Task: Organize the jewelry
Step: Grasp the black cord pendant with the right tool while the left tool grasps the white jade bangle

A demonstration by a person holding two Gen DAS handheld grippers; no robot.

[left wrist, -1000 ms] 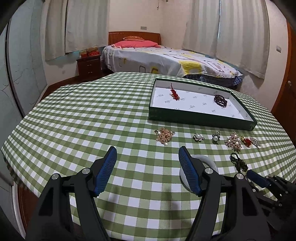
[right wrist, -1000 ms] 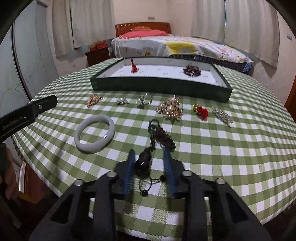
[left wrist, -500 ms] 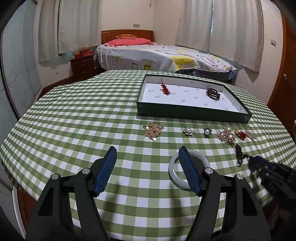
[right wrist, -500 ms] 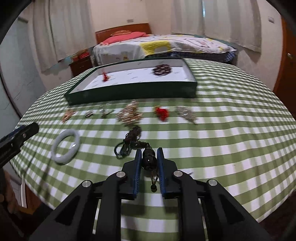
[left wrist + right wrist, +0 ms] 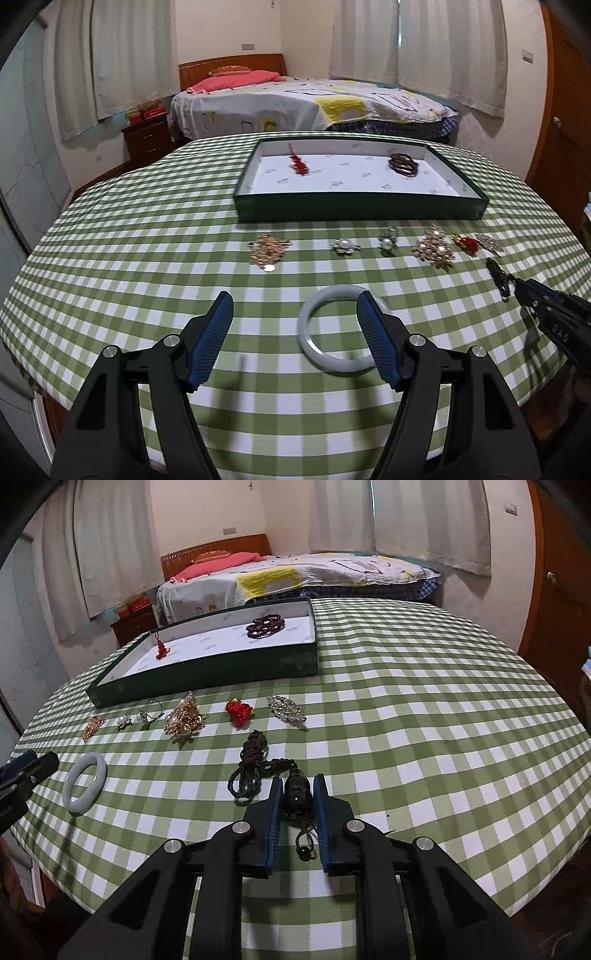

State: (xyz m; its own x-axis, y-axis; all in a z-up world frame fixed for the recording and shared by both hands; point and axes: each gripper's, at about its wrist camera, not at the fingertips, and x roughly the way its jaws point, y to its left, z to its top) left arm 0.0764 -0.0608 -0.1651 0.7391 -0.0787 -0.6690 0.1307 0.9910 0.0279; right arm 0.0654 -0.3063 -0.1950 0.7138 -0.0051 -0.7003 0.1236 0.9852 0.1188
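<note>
My right gripper (image 5: 297, 782) is shut on the dark bead pendant (image 5: 297, 794) of a braided cord necklace (image 5: 251, 768), which trails on the checked cloth ahead of it. The left gripper (image 5: 294, 299) hangs open and empty over the near table, and its right finger overlaps a pale jade bangle (image 5: 304, 328) lying flat. The same bangle (image 5: 75, 805) shows in the right wrist view, far left. A green tray (image 5: 362, 210) with a white floor holds a red tassel (image 5: 297, 164) and a dark bead bracelet (image 5: 402, 164).
In front of the tray lies a row: gold brooch (image 5: 267, 251), pearl flower (image 5: 345, 246), pearl ring (image 5: 387, 240), large gold pearl brooch (image 5: 434, 251), red ornament (image 5: 468, 243), silver brooch (image 5: 489, 243). A bed and nightstand stand beyond the round table.
The right gripper's jaws closed onto the bead pendant and it swung, putting the tray further left in its view. The left gripper shifted, and more of the bangle shows now.
</note>
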